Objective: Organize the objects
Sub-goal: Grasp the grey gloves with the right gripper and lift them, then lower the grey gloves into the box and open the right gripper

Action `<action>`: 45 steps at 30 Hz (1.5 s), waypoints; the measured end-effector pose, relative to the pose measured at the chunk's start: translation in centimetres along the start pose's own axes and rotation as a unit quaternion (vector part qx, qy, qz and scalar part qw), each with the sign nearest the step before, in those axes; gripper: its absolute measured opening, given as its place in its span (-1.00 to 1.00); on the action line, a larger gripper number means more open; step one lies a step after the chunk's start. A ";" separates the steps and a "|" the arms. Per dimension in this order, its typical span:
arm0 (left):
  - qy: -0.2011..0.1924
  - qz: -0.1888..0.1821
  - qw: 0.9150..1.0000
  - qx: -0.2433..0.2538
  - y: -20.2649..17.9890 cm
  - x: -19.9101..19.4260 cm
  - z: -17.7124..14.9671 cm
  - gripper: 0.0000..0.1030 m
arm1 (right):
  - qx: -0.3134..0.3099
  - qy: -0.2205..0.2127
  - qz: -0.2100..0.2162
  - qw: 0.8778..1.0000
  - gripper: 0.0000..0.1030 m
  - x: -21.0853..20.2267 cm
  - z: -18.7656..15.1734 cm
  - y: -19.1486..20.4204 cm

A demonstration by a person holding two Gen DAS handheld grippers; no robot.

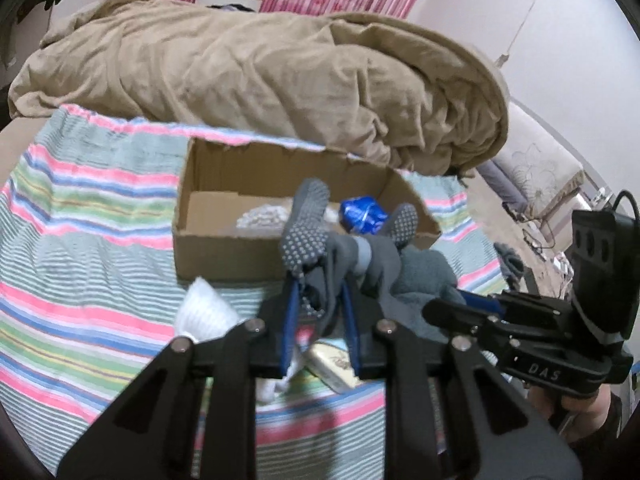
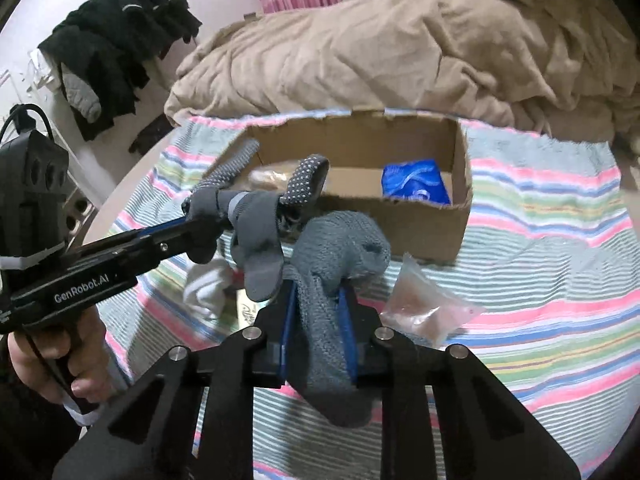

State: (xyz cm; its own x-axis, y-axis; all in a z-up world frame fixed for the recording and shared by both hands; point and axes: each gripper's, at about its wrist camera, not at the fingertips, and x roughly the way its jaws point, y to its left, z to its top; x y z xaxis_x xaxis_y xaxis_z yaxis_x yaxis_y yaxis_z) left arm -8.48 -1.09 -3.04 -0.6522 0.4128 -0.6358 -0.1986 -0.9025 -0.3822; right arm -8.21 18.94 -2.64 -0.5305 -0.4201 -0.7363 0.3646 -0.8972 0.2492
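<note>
Your left gripper (image 1: 318, 300) clamps the dotted grey socks (image 1: 308, 224); your right gripper (image 2: 318, 304) clamps a blue-grey knit sock (image 2: 340, 248). Both hang over the bed's near edge, short of the cardboard box (image 2: 460, 208). Next, probably carry them over its front wall.
</note>
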 end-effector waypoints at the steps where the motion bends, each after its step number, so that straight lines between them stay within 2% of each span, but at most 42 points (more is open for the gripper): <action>1: -0.004 -0.001 1.000 0.000 -0.1 -0.4 0.2 -0.59 | -0.001 -0.004 0.000 1.000 -0.59 -0.4 0.1 0.1; 10: -0.049 -0.002 0.999 0.010 -0.8 -4.0 2.9 -0.59 | -0.001 -0.041 0.004 0.999 -0.61 -3.8 1.9 0.0; 21: -0.083 0.011 0.996 0.033 -0.7 -4.5 7.3 -0.59 | -0.008 -0.083 -0.004 0.997 -0.61 -5.3 6.2 -1.0; 29: -0.055 0.036 0.997 0.030 1.1 -1.0 8.8 -0.59 | -0.016 -0.081 -0.006 0.997 -0.60 -3.1 8.6 -1.7; 33: -0.027 0.049 0.998 0.022 2.4 1.5 8.7 -0.59 | -0.019 -0.064 -0.012 0.998 -0.60 -0.6 9.3 -2.1; 45: 0.013 0.075 0.997 0.009 5.0 6.2 8.4 -0.59 | -0.017 -0.028 -0.019 0.999 -0.59 5.2 10.1 -3.2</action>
State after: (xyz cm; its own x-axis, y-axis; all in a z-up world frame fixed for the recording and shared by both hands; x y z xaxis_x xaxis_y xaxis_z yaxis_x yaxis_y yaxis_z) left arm -19.67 -4.11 -3.30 -0.6559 0.2759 -0.7026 -0.1128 -0.9562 -0.2702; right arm -19.85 18.19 -0.94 -0.5855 -0.3933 -0.7089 0.3686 -0.9080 0.1993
